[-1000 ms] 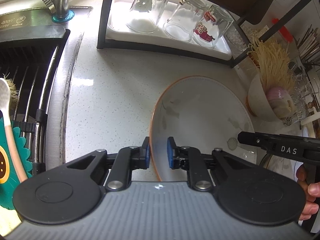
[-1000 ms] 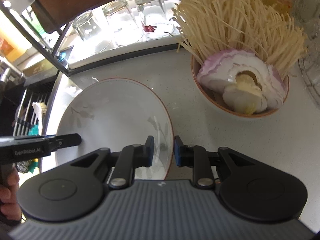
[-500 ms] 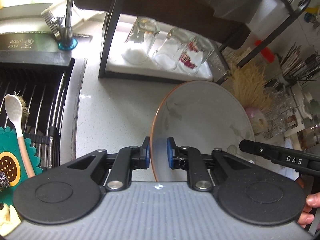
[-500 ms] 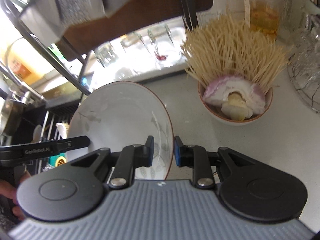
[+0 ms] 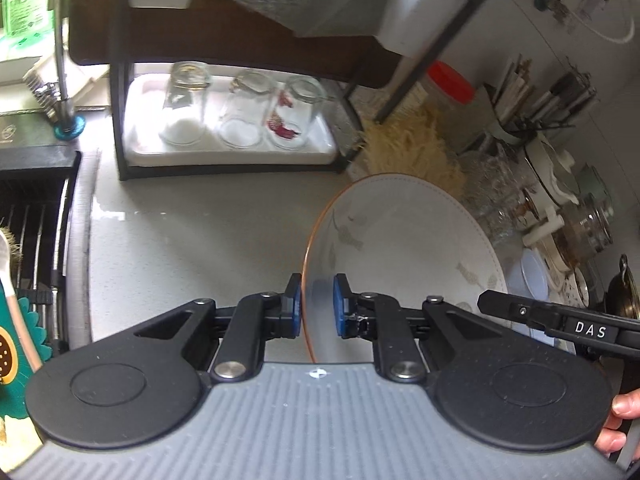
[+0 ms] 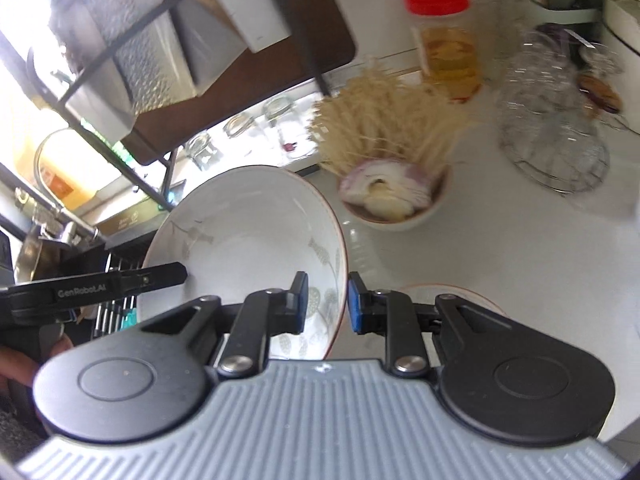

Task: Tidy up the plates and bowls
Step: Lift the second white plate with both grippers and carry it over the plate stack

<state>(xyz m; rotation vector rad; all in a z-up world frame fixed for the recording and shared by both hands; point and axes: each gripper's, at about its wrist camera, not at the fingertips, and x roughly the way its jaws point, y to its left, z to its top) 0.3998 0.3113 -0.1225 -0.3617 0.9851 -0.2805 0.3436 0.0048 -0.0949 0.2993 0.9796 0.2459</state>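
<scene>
White bowl (image 5: 404,248) with an orange rim hangs above the pale counter (image 5: 192,240). Left gripper (image 5: 316,306) and right gripper (image 6: 328,304) each clamp opposite sides of its rim.

Open counter (image 5: 208,232): lay bare at 10 o'clock of bowl (image 5: 400,248).
Rack (image 5: 116,120): blocked 12 o'clock, glasses (image 5: 240,116) beneath.
Noodle bowl (image 6: 394,204): crowded 1 o'clock.
Sink (image 5: 32,232): bounded 9 o'clock.

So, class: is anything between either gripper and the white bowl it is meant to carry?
Nothing visible. The left gripper and the right gripper each already clamp the white bowl's rim on opposite sides.
</scene>
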